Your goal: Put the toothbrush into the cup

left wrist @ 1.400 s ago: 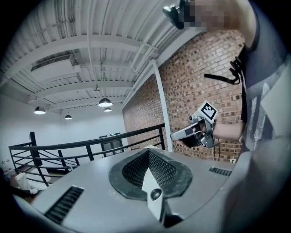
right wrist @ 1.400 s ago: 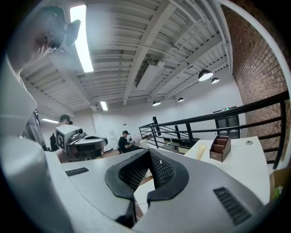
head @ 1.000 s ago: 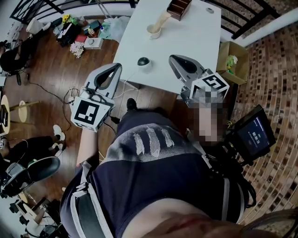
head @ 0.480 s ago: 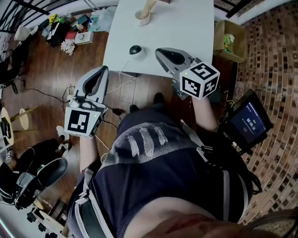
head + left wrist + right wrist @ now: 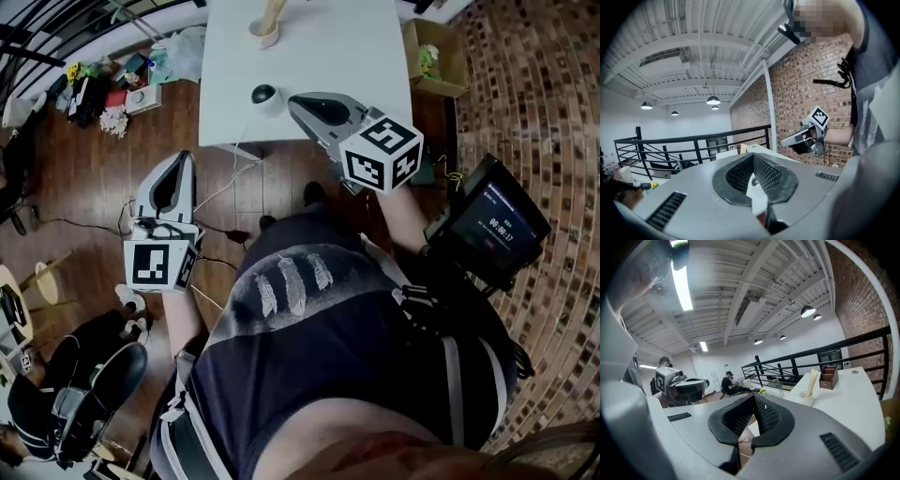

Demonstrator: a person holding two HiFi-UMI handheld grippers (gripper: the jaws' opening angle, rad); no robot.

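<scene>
A pale toothbrush (image 5: 273,13) stands in a small white cup (image 5: 263,35) at the far end of the white table (image 5: 328,47). The right gripper view has the same cup (image 5: 806,398) and toothbrush (image 5: 813,379) beyond the jaws. My left gripper (image 5: 175,167) hangs over the wooden floor, left of the table and short of it. It is shut with nothing in it; its jaws (image 5: 752,157) meet at the tip. My right gripper (image 5: 309,101) is also shut and empty. It hovers at the table's near edge, far from the cup, its jaws (image 5: 753,397) closed.
A black round object (image 5: 263,94) with a cable lies near the table's near edge. A wooden organiser (image 5: 829,376) stands behind the cup. A cardboard box (image 5: 429,58) sits right of the table, floor clutter (image 5: 103,89) left of it, and a screen (image 5: 489,225) at my right.
Both grippers have drawn back from the table, and the left one now hangs lower over the floor. The table and cup have slid toward the top of the head view.
</scene>
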